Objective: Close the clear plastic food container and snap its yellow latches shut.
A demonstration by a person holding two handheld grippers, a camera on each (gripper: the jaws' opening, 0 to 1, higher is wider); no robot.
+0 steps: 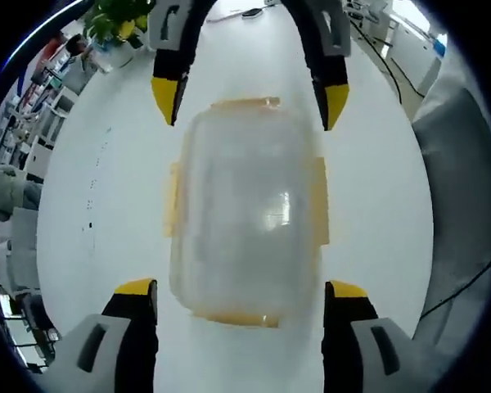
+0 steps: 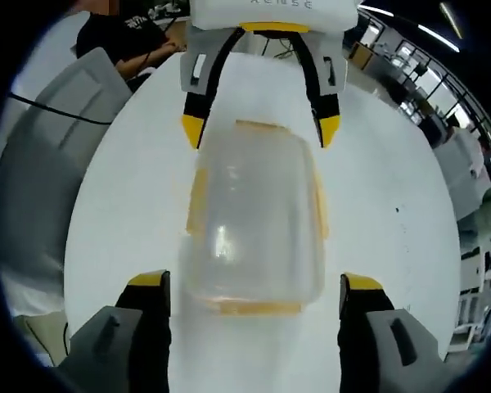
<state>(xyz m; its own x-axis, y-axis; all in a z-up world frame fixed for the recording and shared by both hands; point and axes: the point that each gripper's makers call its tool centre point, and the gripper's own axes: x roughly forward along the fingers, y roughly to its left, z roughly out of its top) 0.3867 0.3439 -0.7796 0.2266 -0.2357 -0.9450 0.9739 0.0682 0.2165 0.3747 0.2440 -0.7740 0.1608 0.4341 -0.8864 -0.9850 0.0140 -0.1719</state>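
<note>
Now, table: a broad white, smooth, rounded tabletop (image 1: pixel 393 246) is seen under everything, matte with a soft sheen.
Container: the clear plastic food container (image 1: pixel 245 213) is resting at the table's centre, a rounded-rectangular box, cloudy and glossy, lid apparently laid on top.
Latches: yellow latches (image 1: pixel 320 201) are seen at 12, 3, 6 and 9 o'clock around the lid; whether they are snapped home cannot be told.
Left gripper: the left gripper (image 1: pixel 241 299) is held spread wide and empty, its yellow-tipped black jaws flanking the container's near end at 6 o'clock, apart from it.
Right gripper: the right gripper (image 2: pixel 254 291) is likewise released, straddling the opposite end, nothing gripped.
Step in hand: the box is bracketed from both ends; latching is judged to be just about to begin.
Next move: one latch is to be pressed down and inward against the rigid wall while the slippery box is steadied from the other end.
</note>
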